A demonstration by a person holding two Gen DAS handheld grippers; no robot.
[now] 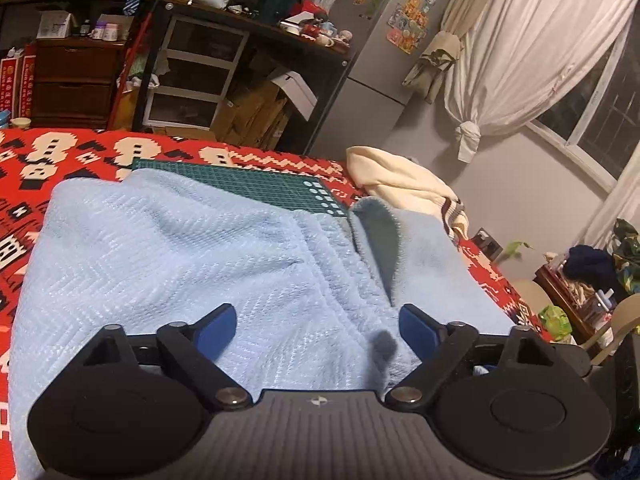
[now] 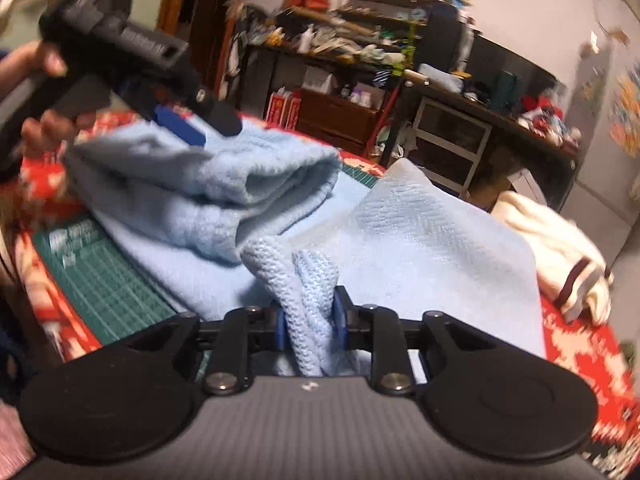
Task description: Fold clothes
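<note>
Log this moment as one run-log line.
task: fold clothes | left hand-held gripper: open above light blue garment | right hand-held gripper: shut on garment's bunched edge | garment on green cutting mat | fold unfinished

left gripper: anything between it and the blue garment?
Nothing visible. The left gripper is open right over the blue garment, with only bare fabric between its fingers. The cream garment lies apart at the far edge, and the right gripper is shut on a bunched fold.

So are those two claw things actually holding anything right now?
The right gripper pinches a bunched edge of the light blue garment. The left gripper is open, holding nothing.
</note>
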